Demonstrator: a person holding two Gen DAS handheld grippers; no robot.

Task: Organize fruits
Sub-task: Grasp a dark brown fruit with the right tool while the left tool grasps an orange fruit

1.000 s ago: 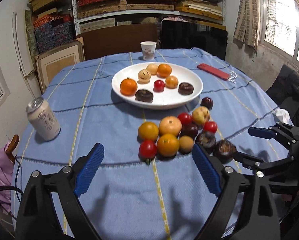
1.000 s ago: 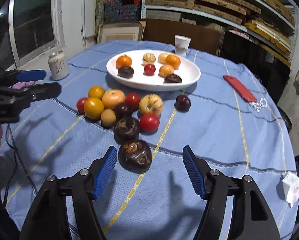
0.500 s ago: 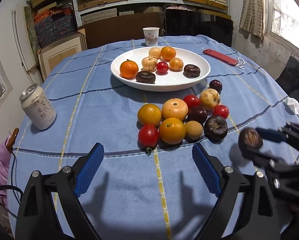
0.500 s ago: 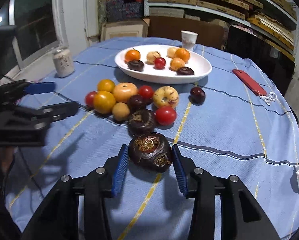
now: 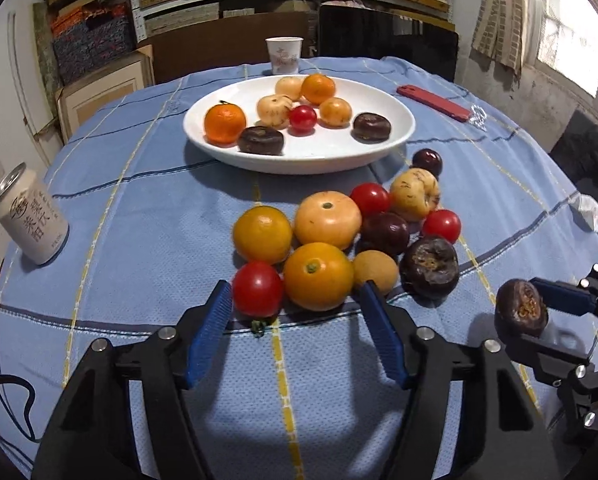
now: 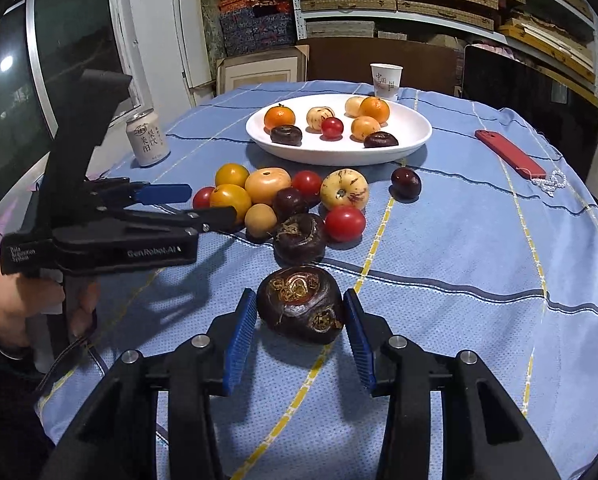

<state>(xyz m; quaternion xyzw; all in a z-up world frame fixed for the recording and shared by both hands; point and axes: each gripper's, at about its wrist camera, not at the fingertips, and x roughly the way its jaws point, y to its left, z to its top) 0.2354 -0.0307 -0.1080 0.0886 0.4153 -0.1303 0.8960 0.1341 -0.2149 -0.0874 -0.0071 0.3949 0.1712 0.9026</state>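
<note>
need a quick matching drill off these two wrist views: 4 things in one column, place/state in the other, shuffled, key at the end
Things
1. wrinkled dark fruit
2. red tomato
3. red phone
4. drink can

Place or state
A. on the blue cloth to the right of the white plate
B. standing near the cloth's left edge
C. clamped in the right gripper
D. at the front of the loose pile, by the left pad of the left gripper

Pairs: 1-C, 2-D, 3-A, 4-B
</note>
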